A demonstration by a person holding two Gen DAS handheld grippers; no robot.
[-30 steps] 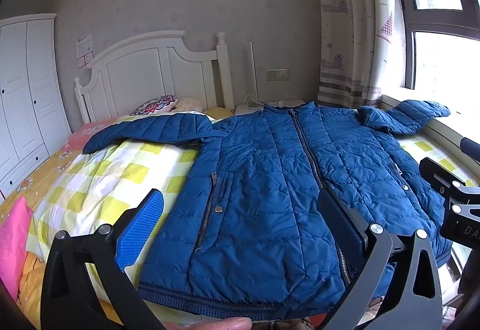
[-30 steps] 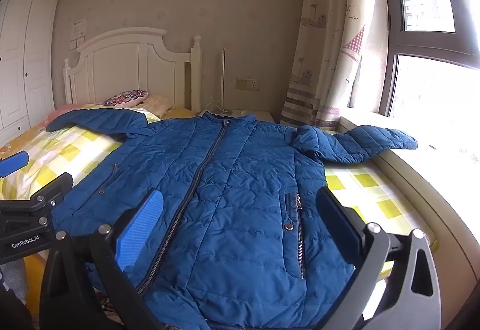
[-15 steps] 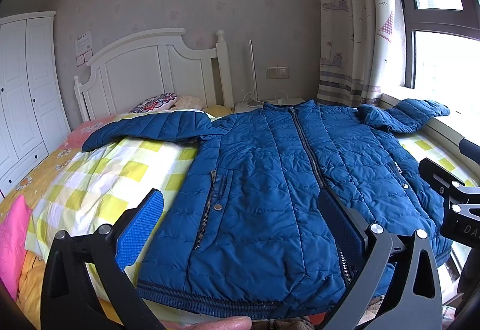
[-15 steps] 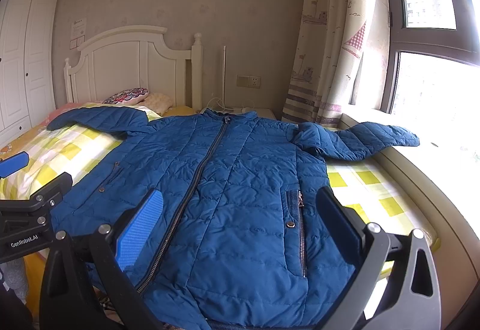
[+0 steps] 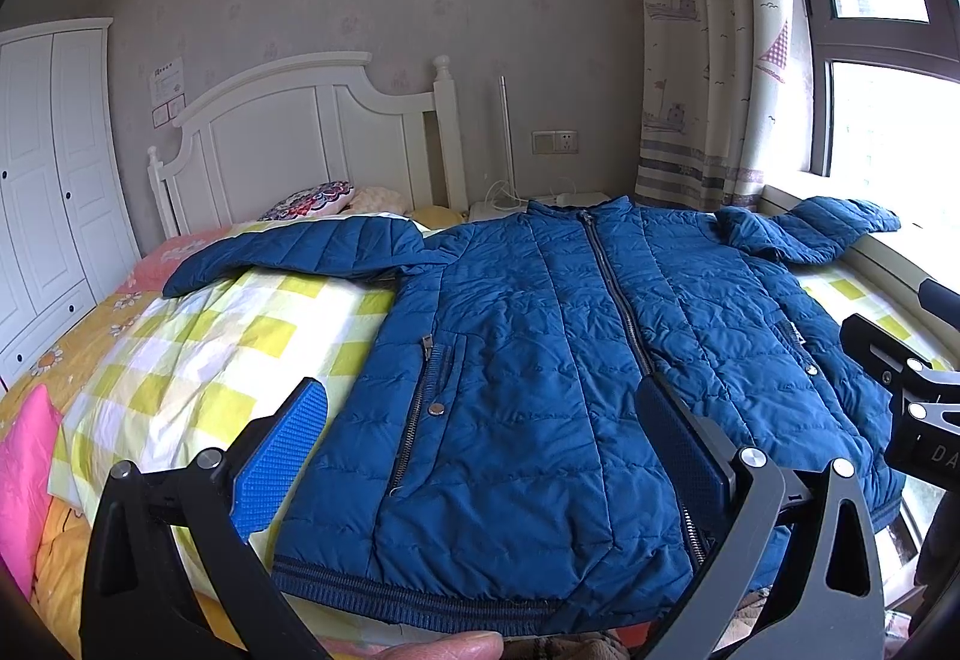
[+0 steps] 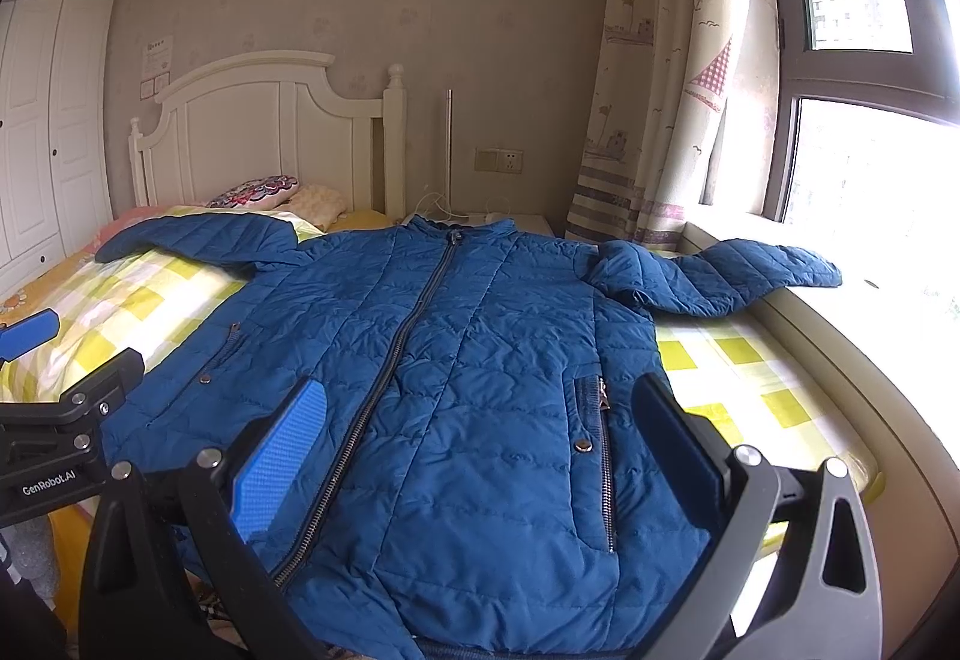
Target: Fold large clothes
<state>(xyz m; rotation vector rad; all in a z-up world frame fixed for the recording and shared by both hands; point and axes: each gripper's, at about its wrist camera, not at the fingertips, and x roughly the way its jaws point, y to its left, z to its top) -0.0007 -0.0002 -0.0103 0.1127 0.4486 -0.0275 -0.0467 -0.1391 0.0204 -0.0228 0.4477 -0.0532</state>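
A blue quilted jacket (image 5: 540, 360) (image 6: 468, 372) lies flat and zipped, front up, on the bed, hem toward me. Its left sleeve (image 5: 300, 252) stretches over the checked quilt; its right sleeve (image 6: 720, 276) bends onto the window ledge. My left gripper (image 5: 480, 438) hovers open above the hem's left half, nothing between its fingers. My right gripper (image 6: 480, 438) is open too, held above the jacket's lower right half. Each gripper shows at the edge of the other's view: the right gripper (image 5: 912, 396), the left gripper (image 6: 60, 408).
A yellow-checked quilt (image 5: 198, 354) covers the bed, with a white headboard (image 5: 312, 132) and pillows (image 5: 312, 195) at the far end. A pink cushion (image 5: 24, 474) sits at the near left. A wardrobe (image 5: 54, 168) stands left; window ledge (image 6: 888, 360) and curtain (image 6: 660, 90) right.
Both grippers have drifted slightly, so the jacket sits a little lower and nearer in view. The jacket itself has not moved and both grippers stay open.
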